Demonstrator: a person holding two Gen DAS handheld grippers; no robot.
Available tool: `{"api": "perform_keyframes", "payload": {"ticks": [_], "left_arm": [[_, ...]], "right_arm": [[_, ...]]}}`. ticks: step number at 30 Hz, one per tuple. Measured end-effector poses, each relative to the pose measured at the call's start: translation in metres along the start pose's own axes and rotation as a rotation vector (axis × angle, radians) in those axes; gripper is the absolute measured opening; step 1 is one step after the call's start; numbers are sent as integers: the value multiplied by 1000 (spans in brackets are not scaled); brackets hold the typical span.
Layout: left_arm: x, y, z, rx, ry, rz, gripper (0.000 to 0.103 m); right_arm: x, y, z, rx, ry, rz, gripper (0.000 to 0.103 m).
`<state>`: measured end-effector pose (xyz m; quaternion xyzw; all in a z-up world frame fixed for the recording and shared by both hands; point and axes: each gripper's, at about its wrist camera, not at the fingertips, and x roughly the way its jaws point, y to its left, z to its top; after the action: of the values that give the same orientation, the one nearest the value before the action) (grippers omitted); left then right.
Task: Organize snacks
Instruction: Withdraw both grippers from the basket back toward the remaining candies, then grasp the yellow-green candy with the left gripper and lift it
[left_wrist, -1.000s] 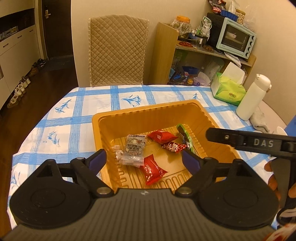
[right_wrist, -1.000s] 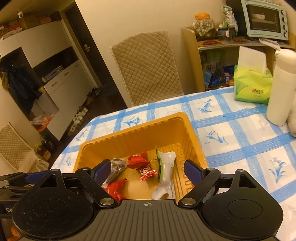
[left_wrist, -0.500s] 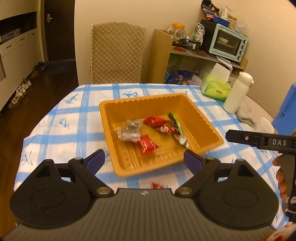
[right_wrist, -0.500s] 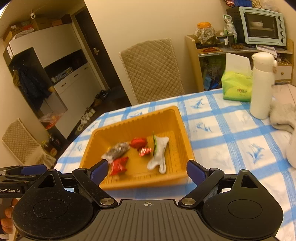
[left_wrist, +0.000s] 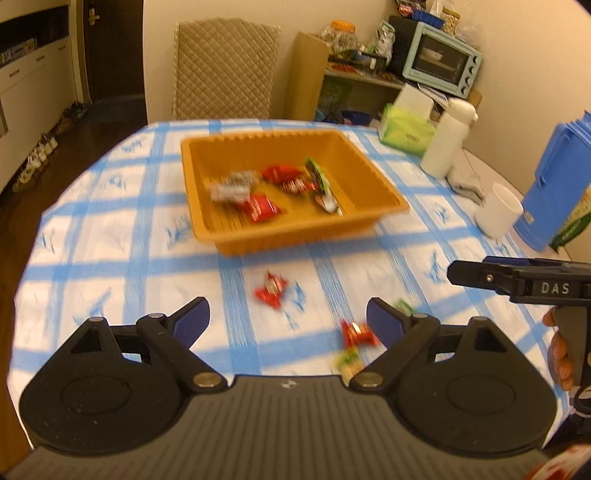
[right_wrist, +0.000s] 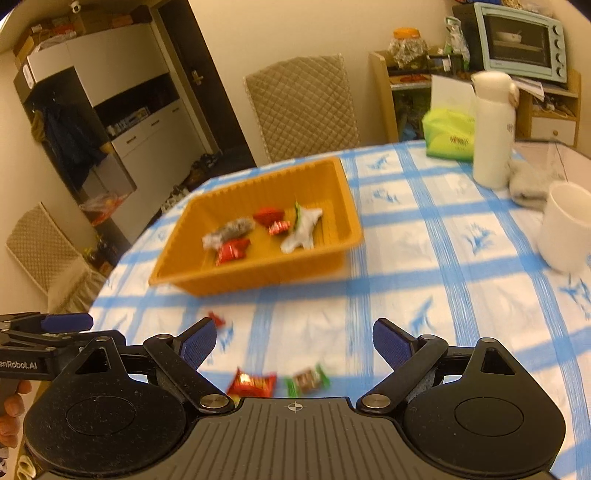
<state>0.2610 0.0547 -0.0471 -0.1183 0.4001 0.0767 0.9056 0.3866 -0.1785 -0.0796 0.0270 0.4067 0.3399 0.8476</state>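
The snacks were split between two places: several wrapped pieces lay inside the orange tray, while others sat loose on the checked tabletop in front of it. A second before, both cameras had looked almost straight down into the tray; now the tray stood well back and the near tabletop filled the lower views, so both hands had drawn back from it.

That retreat brought the loose pieces into sight: a red packet lay alone just ahead of the tray's front wall, and nearer the person a second red packet lay beside a green-ended sweet.

The left claw stood wide open and empty. The right claw had just been opening a little wider, with nothing gripped; the red packet and green sweet lay on the cloth low between its jaws, not pressed.

The drop into the tray seemed finished, and the next pickup looked likely to come from these stragglers.
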Motion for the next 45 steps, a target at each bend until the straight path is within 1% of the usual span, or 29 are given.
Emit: {"api": "perform_keyframes", "payload": {"ticks": [8,13,23,29,33,37,44,45], "left_arm": [[4,-14,-37,-9,85,-13,91],[10,-18,-56,-24,126,-1,91],[19,-30,-81,-29,173,-3,90],[21,-37,-88,-25,183,0,89],[24,-41,-88,-20,181,3,85],[28,-46,-88,-13,184,0,78],[39,-56,-83,4,172,-15,73],[41,-57,-82,11,170,-15,71]], "right_arm": [[-7,-6,-34,-2,67,-22,91],[-6,-10,-52,10,108,-33,91],[0,-14,-80,24,179,-51,91],[1,-12,-90,19,202,-61,91],[1,-13,-91,16,202,-74,91],[3,-15,-89,11,198,-85,91],[8,-20,-84,12,190,-99,91],[9,-20,-83,13,188,-101,91]]}}
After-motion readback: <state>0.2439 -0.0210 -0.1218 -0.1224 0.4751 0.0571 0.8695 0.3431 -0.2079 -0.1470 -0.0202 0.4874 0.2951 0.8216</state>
